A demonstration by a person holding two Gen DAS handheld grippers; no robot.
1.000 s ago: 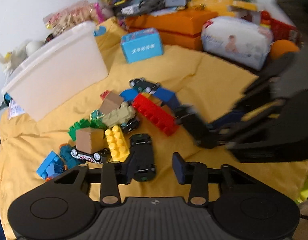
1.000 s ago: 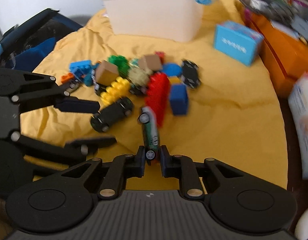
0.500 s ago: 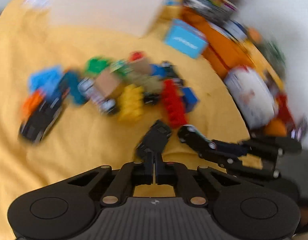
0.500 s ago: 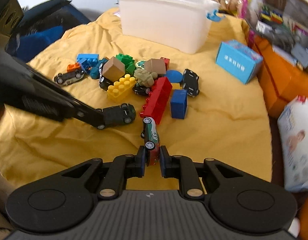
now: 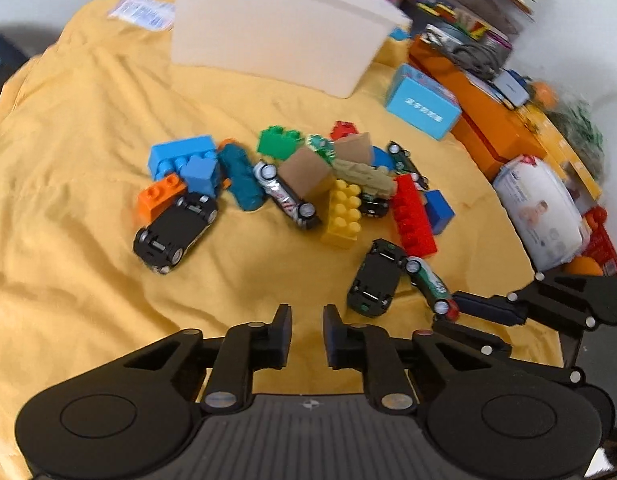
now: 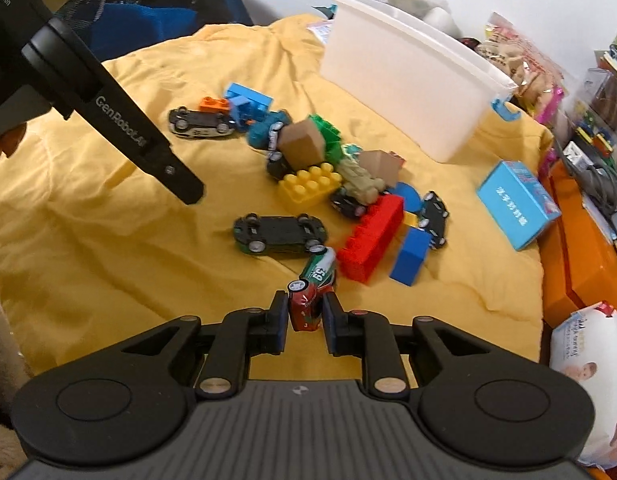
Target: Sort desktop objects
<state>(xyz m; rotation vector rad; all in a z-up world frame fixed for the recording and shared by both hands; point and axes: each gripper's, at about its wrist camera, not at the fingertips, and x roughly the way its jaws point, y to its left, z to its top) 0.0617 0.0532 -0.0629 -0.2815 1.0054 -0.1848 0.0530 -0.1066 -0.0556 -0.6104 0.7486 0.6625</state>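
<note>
A yellow cloth (image 5: 108,128) is covering the surface, and a heap of toys is lying in the middle of it. The left gripper (image 5: 307,336) is hovering just above bare cloth with its jaws a narrow gap apart and nothing between them. In the right wrist view this same gripper (image 6: 190,192) is showing as a dark arm reaching in from the upper left.

The right gripper (image 6: 305,316) is pinching the rear of a red and green car (image 6: 313,288) marked 59, with the fingers (image 6: 279,322) pressing on both sides. The car's nose is pointing away from the gripper toward the heap. In the left wrist view that car (image 5: 428,280) is sitting at the tip of the right gripper (image 5: 448,316) at the right edge.

A black car (image 6: 279,234) is lying upside down, wheels up, just beside the nose of the held car. A red brick (image 6: 370,238) is lying just to the right of the held car, with a blue block (image 6: 410,256) touching it. Beyond them a yellow brick (image 6: 308,186), two brown cubes (image 6: 302,142), green pieces and more small cars are lying piled together. Another black car (image 5: 174,230) is lying upside down at the left of the heap, against an orange brick (image 5: 160,194) and light blue bricks (image 5: 184,162).

A white bin (image 6: 412,80) is standing at the far edge of the cloth, well apart from the heap. A blue box (image 6: 516,204) is resting to the right, near orange cases (image 5: 496,128)
</note>
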